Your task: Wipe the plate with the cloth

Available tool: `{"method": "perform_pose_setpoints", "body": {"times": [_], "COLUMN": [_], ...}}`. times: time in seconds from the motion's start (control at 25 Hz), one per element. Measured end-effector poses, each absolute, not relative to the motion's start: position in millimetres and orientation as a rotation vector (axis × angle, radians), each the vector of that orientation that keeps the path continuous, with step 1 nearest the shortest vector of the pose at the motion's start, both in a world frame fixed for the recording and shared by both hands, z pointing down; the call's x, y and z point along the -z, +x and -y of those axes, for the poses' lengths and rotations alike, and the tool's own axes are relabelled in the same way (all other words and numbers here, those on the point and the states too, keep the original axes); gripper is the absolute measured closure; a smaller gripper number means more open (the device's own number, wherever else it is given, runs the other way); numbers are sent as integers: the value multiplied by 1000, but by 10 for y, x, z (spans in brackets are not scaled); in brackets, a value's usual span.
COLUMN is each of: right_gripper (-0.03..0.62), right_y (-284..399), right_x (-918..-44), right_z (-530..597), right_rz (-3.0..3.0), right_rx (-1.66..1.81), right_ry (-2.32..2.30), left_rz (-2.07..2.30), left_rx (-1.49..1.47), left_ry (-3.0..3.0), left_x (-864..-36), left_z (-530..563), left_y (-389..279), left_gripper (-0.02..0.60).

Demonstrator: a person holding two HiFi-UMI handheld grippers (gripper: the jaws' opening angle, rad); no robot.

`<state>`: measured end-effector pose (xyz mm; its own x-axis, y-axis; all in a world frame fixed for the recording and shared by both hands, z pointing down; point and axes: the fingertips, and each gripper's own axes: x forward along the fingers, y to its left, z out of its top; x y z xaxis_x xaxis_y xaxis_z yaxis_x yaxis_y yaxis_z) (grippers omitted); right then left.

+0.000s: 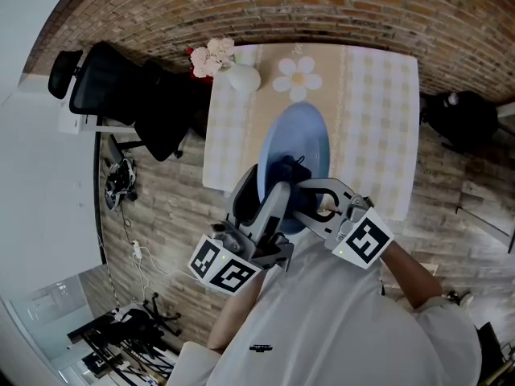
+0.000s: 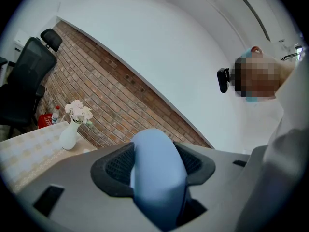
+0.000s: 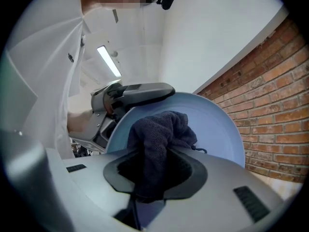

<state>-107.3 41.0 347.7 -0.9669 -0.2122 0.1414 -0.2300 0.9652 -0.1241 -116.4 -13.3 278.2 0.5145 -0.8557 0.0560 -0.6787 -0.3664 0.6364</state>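
A light blue plate [image 1: 299,147] is held up on edge above the table's near side. My left gripper [image 1: 259,198] is shut on the plate's rim [image 2: 155,173], which fills the space between its jaws. My right gripper [image 1: 296,185] is shut on a dark blue cloth [image 1: 290,173], and the bunched cloth [image 3: 159,144] presses against the plate's face [image 3: 217,124]. In the right gripper view the left gripper [image 3: 133,94] shows behind the plate's upper left rim.
The table [image 1: 378,111] has a cream checked cover, a daisy-shaped mat [image 1: 297,77] and a white vase of flowers [image 1: 240,77] at its far end. A black office chair [image 1: 121,95] stands to the left, a dark bag [image 1: 460,119] to the right. A brick wall [image 2: 111,105] runs behind.
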Motion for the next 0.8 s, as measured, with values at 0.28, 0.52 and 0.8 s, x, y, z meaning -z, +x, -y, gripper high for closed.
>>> {"method": "perform_pose_setpoints", "body": {"times": [0.28,0.52,0.8], "right_gripper": [468,468,468], "right_y": [-1065,-1032,-1031], "right_x": [-3567,-3720,-3852], "right_z": [-563,-676,-632], "right_rz": [2976,2924,2892], "right_rx": [-222,-246,-293], "right_ry": [298,252,299], "left_rz": [1244,1253,1266], "left_rx": [393,430,448], "left_ry": [2160,2170,2181], "left_x": [-2754,-2673,-2594], "left_z": [128,96,76], "left_y": [-1180,-1235,-1299], "left_gripper": [331,331,331]}}
